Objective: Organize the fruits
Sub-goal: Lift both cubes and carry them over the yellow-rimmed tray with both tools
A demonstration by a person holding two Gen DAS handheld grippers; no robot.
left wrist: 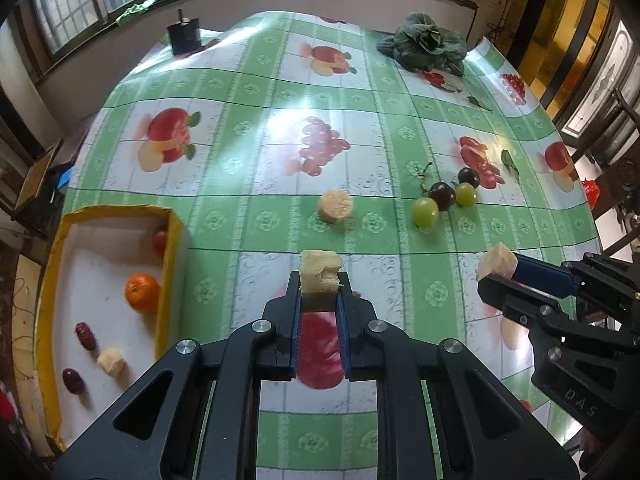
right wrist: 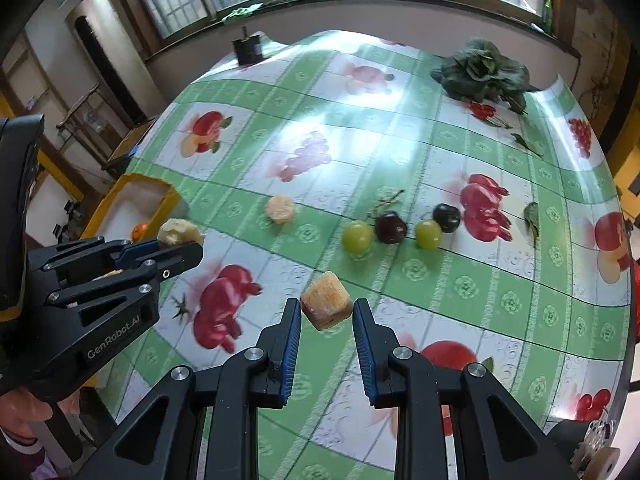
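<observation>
My left gripper (left wrist: 320, 285) is shut on a pale fruit chunk (left wrist: 320, 272) held above the tablecloth. My right gripper (right wrist: 326, 314) is shut on a second pale, browned chunk (right wrist: 326, 305), also held off the table. Each gripper shows in the other's view: the right gripper (left wrist: 500, 276) at the right, the left gripper (right wrist: 180, 245) at the left. A yellow-rimmed tray (left wrist: 112, 211) at the left holds an orange (left wrist: 142, 292), two red dates (left wrist: 85, 335), a pale chunk (left wrist: 112, 361) and a red fruit. On the cloth lie a round pale piece (right wrist: 280, 209), two green grapes (right wrist: 357, 236) and two dark cherries (right wrist: 391, 227).
A leafy green vegetable (left wrist: 428, 42) lies at the far right of the table, with loose leaves (left wrist: 510, 162) nearer. A black container (left wrist: 184, 34) stands at the far left edge. The table (left wrist: 280, 220) wears a green fruit-print cloth. Windows run along the back wall.
</observation>
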